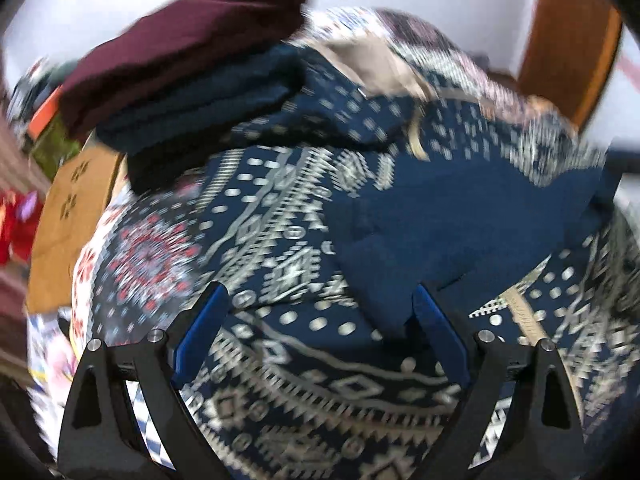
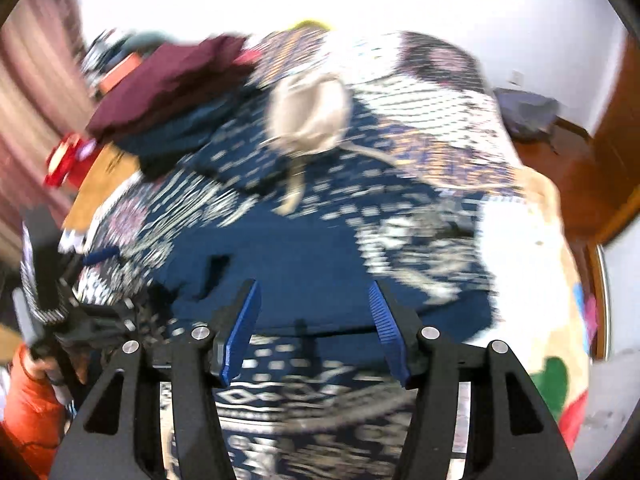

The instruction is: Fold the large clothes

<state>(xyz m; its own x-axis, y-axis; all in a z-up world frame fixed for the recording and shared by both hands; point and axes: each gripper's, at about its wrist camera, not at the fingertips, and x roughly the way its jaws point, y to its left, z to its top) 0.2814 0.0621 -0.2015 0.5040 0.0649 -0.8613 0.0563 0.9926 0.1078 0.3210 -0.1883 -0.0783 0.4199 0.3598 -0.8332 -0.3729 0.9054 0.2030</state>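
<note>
A bed (image 1: 304, 392) covered by a navy spread with white geometric patterning carries everything here. A plain navy garment (image 1: 460, 224) lies flat on the spread near its front edge. Toward the back left sits a stack of folded clothes (image 1: 188, 80), maroon on top of dark teal and black layers. Behind the garment rests a beige item (image 2: 312, 112) with a trailing strap, too blurred to identify.

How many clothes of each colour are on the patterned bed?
Maroon folded garment: 1
Dark teal folded garment: 1
Black folded garment: 1
Plain navy blue garment spread flat: 1
Beige cloth bag with strap: 1
Total: 5
</note>
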